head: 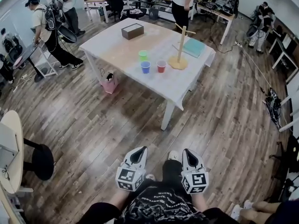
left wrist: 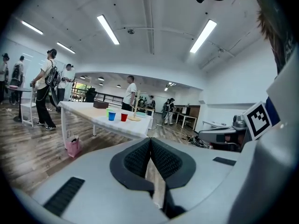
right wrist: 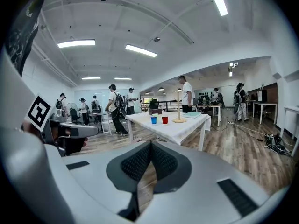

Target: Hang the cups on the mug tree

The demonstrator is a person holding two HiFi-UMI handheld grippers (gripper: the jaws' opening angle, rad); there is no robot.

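Three cups stand on the white table (head: 140, 55) far ahead: a green cup (head: 143, 55), a blue cup (head: 145, 66) and a red cup (head: 161, 66). Just right of them rises the wooden mug tree (head: 180, 48) on its round base. Both grippers hang close to my body, well short of the table. My left gripper (head: 138, 153) is shut with nothing in it, and so is my right gripper (head: 188, 156). In the left gripper view the blue cup (left wrist: 111, 115) and red cup (left wrist: 124, 117) look small; the right gripper view shows the blue cup (right wrist: 153, 119), red cup (right wrist: 164, 119) and mug tree (right wrist: 179, 107).
On the table also lie a brown box (head: 132, 31) and a teal book (head: 193, 46). A pink bag (head: 110, 84) sits on the wooden floor beside a table leg. A black stool (head: 42, 161) and a round table (head: 11, 148) stand at my left. Several people stand around the room.
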